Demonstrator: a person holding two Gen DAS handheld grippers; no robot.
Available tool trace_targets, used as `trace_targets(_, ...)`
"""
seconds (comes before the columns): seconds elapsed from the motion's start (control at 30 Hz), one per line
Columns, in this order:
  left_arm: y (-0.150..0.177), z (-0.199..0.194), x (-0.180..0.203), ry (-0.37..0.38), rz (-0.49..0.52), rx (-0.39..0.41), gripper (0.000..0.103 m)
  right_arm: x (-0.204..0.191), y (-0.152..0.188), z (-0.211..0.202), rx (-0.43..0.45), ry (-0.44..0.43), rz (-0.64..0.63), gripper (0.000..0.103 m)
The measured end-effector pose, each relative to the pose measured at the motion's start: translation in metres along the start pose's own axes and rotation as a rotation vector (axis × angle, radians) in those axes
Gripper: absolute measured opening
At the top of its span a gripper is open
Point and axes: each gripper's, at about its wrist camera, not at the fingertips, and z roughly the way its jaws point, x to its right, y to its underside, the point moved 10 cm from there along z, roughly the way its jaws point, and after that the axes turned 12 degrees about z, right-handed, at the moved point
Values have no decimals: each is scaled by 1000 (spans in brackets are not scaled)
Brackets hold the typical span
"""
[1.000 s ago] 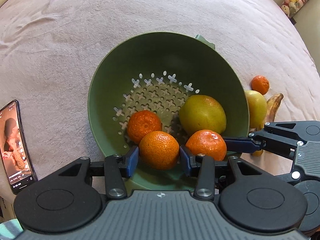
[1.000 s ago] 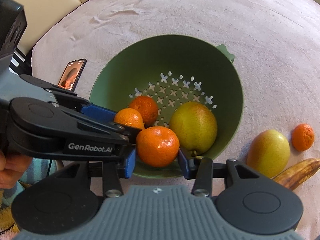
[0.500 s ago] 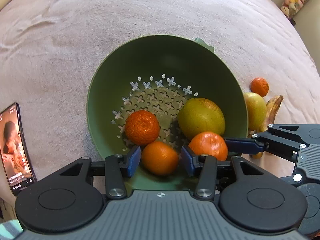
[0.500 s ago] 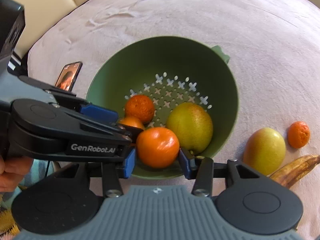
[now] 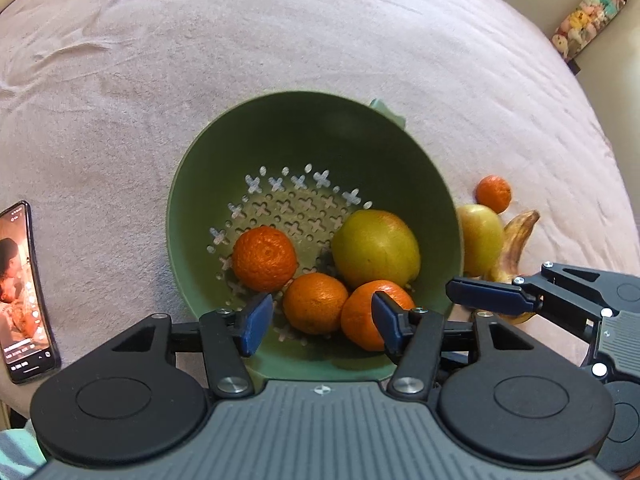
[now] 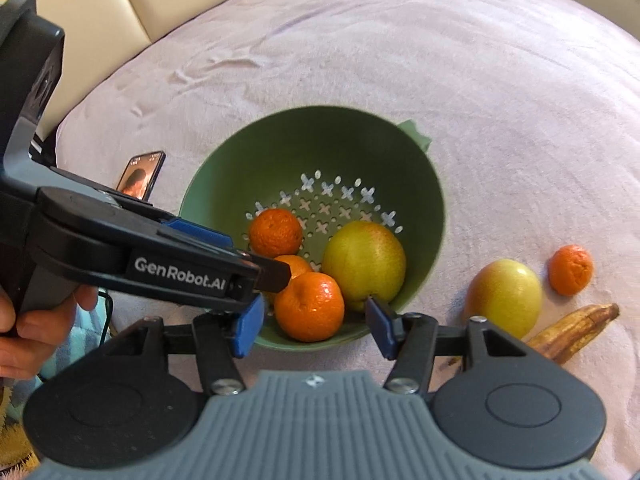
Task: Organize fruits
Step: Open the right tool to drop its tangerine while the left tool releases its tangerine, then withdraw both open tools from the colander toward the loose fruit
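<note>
Left wrist view shows the left gripper open wide above the near rim of the green bowl, holding nothing. Right wrist view shows the right gripper open wide too, also empty. Both look to have just let go of fruit, so I think the drop-in step is done and the next fruit must be fetched.

The bowl sits near the middle of the pink cloth on the table. It has little cross-shaped holes in the bottom. Inside it lie three small oranges and one big yellow-green fruit, all bunched at the near side and touching each other.

Three fruits wait outside on the cloth, toward the right edge of the table: a yellow-green fruit just beside the bowl, a small orange past it, and a brown, old-looking banana nearer the front edge.

Next, the right gripper should move over to one of these, stay open, come down around it, and close gently. The round ones may roll on the soft cloth.

A phone lies near the left edge.
</note>
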Motion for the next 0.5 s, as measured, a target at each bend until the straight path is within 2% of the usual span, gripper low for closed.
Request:
trace_targets(0.23,-7,-10,20,18,40,59,67,19,1,-27,99,55,63,56)
trace_targets(0.5,-16,-23,59,46,144,166,67,58,14,-55,213,220,140,56)
